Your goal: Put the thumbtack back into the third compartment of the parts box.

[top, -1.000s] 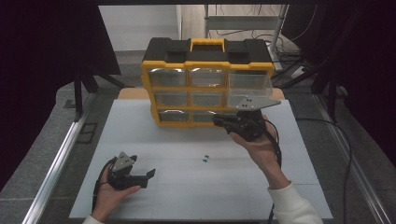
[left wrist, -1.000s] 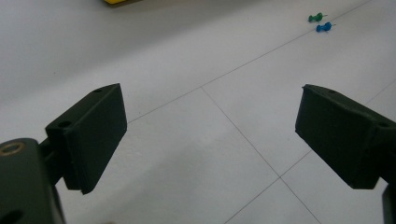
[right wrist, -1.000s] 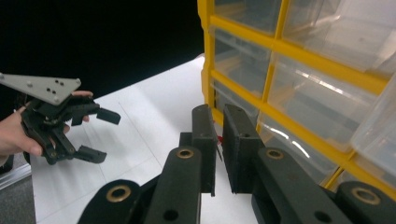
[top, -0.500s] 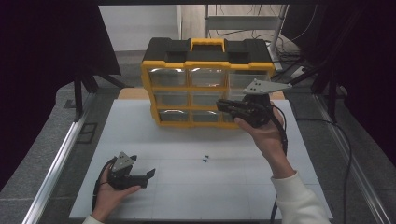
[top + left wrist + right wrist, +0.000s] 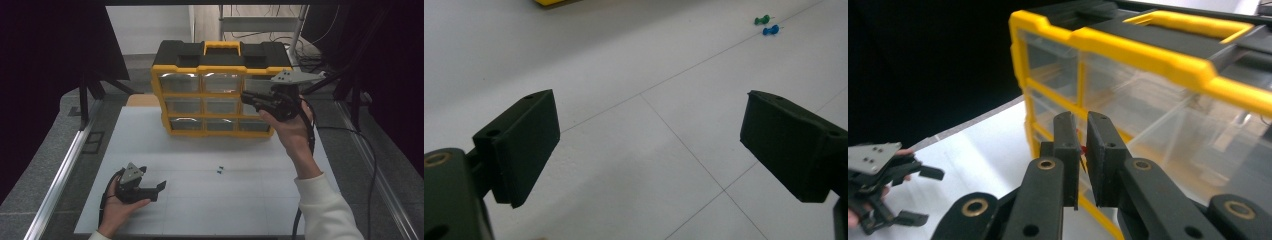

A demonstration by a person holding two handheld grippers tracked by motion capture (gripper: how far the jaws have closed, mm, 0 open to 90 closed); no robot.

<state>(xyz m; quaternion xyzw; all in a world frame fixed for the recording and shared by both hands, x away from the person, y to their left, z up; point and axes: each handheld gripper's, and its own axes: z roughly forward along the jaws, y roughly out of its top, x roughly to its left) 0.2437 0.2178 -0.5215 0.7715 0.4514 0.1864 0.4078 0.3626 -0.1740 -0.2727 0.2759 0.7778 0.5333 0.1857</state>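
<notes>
A yellow and black drawer organizer [image 5: 220, 95] with clear drawers stands at the back of the white table [image 5: 210, 210]. My right gripper [image 5: 246, 97] is held up in front of its right column, near the top drawers. In the right gripper view its jaws [image 5: 1081, 122] are shut on a small red pushpin [image 5: 1081, 149], close to the organizer's clear drawers [image 5: 1128, 100]. My left gripper [image 5: 157, 191] rests at the table's front left, open with nothing between its jaws [image 5: 649, 145]. A green pushpin [image 5: 762, 20] and a blue pushpin [image 5: 770, 31] lie on the table's middle [image 5: 220, 171].
Metal rails run along the table's left edge [image 5: 60, 175] and right edge [image 5: 385, 190]. Dark curtains hang on both sides. A cable trails from the right gripper [image 5: 370, 165] off the table's right side. The left gripper also appears far off [image 5: 930, 196] in the right gripper view.
My right gripper has risen and moved a little right, from the organizer's bottom row to its upper right drawers. The left gripper has stayed in place.
</notes>
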